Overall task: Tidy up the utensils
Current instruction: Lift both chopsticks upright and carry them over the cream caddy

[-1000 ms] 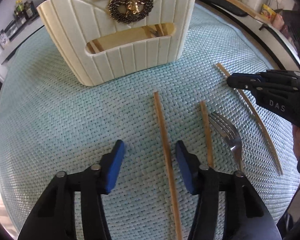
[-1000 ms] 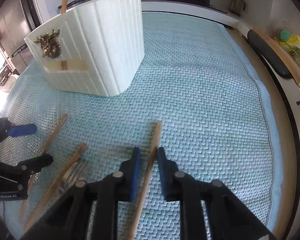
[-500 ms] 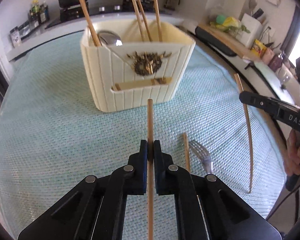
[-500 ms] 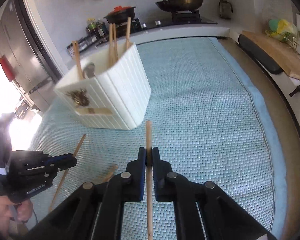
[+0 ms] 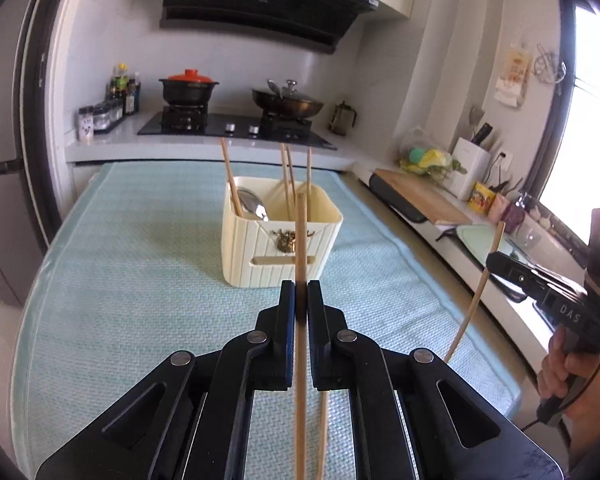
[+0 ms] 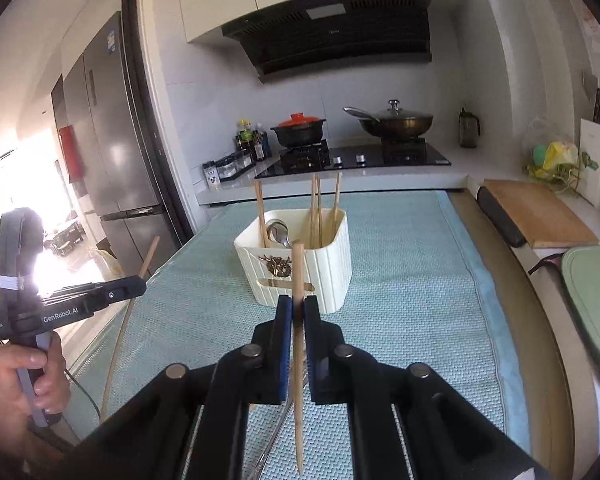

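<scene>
1. Gripping a single wooden chopstick (image 5: 301,240) between clenched blue pads, the left gripper (image 5: 298,300) hung above the pale green woven mat (image 5: 140,280) in the left wrist view, the stick running up the middle of the frame. Beyond it, farther along the mat, stood the cream ribbed utensil holder (image 5: 256,256), already holding several upright chopsticks and a metal spoon (image 5: 252,204). At the far right edge, the right gripper (image 5: 496,260) pinched its own chopstick (image 5: 476,300), lifted clear of the mat, with a person's hand (image 5: 572,376) on its handle. Another chopstick (image 5: 322,432) lay on the mat under the near jaws.

2. Seen from the right wrist, the right gripper (image 6: 297,312) was likewise clamped on a chopstick (image 6: 298,280), held off the mat (image 6: 420,280) and pointing towards the holder (image 6: 328,264). At left, the left gripper (image 6: 138,282) carried its chopstick (image 6: 128,312) in the air, a hand (image 6: 32,376) wrapped round the grip. A fork (image 6: 278,428) lay on the mat below the jaws, partly hidden.
</scene>
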`<state>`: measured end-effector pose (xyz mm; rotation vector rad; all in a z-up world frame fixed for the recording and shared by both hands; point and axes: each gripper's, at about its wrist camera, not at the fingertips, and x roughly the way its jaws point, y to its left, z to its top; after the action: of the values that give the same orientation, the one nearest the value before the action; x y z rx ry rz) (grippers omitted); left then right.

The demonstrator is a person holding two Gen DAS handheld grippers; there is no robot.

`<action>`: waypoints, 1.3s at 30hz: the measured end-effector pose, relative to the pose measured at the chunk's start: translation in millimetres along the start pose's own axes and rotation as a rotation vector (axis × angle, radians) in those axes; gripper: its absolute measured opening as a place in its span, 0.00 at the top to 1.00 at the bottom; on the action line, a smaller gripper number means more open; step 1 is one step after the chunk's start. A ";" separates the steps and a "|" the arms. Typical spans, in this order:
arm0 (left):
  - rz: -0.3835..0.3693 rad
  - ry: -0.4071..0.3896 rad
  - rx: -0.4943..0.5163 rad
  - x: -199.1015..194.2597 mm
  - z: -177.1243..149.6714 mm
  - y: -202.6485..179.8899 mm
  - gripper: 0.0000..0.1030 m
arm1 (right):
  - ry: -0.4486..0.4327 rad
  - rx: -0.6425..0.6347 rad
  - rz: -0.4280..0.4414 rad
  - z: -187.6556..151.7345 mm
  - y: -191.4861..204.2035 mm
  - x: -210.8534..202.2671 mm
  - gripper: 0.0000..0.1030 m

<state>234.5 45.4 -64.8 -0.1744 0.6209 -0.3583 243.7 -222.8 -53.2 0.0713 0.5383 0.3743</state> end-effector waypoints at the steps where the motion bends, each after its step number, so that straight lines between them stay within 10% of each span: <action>1: -0.005 -0.005 -0.007 -1.6 0.1 1.4 0.95 | -0.010 -0.010 -0.005 -0.9 3.9 -5.3 0.94; 17: -0.007 -0.070 -0.056 -17.8 0.7 6.4 0.96 | -0.060 -0.025 0.006 2.2 11.8 -27.8 0.94; 39: -0.025 -0.147 -0.025 -46.6 81.2 12.8 0.96 | -0.183 -0.102 0.059 69.7 35.0 -10.9 0.94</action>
<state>251.2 79.2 21.9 -0.2307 0.4783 -0.3582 259.2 -192.1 17.6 0.0226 0.3361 0.4472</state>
